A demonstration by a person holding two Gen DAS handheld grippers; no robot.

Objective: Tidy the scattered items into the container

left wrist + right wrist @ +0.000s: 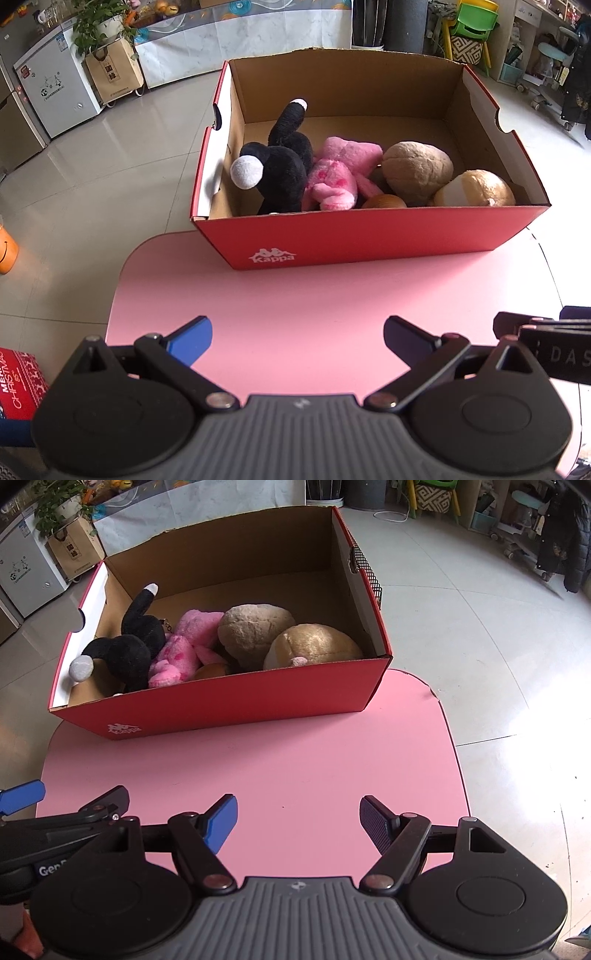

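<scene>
Red box (369, 236) holds plush toys (332, 173); both grippers, left gripper (297, 339) and right gripper (297, 819), spread, empty, near box; risk: stray nudge shoves box off pink table (295, 295).

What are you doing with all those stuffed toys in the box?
Tidying up. The black plush, pink plush and tan plush toys already lie in the red box on the pink table. The left hand-held gripper and right hand-held gripper are both open, holding nothing, above bare tabletop.

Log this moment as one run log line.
toys: all in red box | pink table: nothing loose seen | left claw: open | right claw: open
</scene>
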